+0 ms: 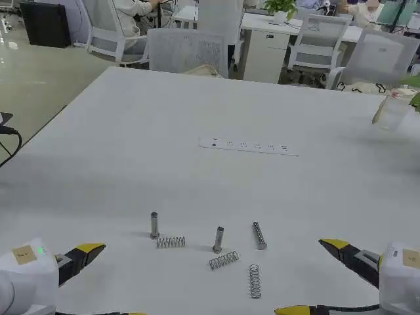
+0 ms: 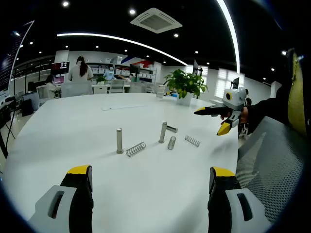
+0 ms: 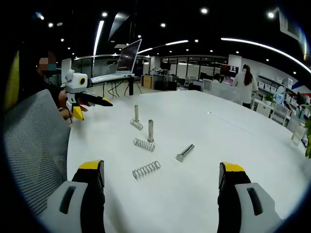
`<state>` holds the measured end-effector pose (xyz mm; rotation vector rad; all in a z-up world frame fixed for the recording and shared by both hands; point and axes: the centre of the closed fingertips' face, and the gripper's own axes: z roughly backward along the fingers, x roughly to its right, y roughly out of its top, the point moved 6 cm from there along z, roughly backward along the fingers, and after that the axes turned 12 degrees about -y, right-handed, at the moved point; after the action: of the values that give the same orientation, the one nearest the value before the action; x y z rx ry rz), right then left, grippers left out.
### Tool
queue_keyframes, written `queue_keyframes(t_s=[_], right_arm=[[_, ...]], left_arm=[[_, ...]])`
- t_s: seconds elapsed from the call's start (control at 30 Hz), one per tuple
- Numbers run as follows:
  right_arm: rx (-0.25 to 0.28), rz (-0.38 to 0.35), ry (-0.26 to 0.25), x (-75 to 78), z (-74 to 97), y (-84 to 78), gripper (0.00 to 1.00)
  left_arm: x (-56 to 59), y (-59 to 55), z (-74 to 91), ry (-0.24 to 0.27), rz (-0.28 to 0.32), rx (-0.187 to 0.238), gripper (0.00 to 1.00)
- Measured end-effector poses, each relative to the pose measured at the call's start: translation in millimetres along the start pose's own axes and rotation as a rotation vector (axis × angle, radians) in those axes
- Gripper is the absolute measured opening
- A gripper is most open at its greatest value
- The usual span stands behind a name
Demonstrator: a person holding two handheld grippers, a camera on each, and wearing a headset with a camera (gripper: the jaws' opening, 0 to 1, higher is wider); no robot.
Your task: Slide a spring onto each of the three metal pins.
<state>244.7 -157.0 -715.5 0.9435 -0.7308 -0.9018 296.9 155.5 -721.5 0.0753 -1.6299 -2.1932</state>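
Note:
Two metal pins stand upright on the white table, a left pin (image 1: 154, 225) (image 2: 119, 141) (image 3: 136, 113) and a middle pin (image 1: 218, 239) (image 2: 163, 132) (image 3: 150, 131). A third pin (image 1: 259, 235) (image 2: 172, 129) (image 3: 185, 152) lies flat. Three loose springs lie beside them: one (image 1: 170, 242) by the left pin, one (image 1: 224, 260) below the middle pin, one (image 1: 254, 281) nearest me. My left gripper (image 1: 108, 282) (image 2: 150, 172) (image 3: 90, 104) hangs open at the lower left, holding nothing. The right gripper (image 1: 312, 277) (image 3: 162, 167) (image 2: 218, 119) is open and bare at the lower right.
A white power strip (image 1: 248, 146) lies mid-table beyond the pins. A clear cup (image 1: 392, 113) with a plant stands at the far right edge. A black cable (image 1: 10, 141) hangs off the left edge. Mesh chairs (image 1: 187, 51) line the far side.

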Motion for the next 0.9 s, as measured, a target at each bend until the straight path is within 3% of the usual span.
queue_keyframes(t_s=[0.9], right_arm=[[-0.018, -0.001, 0.007, -2.7, -1.3, -4.1, 0.94]], left_arm=[[0.0, -1.2, -6.4, -0.010, 0.000, -0.003, 0.97]])
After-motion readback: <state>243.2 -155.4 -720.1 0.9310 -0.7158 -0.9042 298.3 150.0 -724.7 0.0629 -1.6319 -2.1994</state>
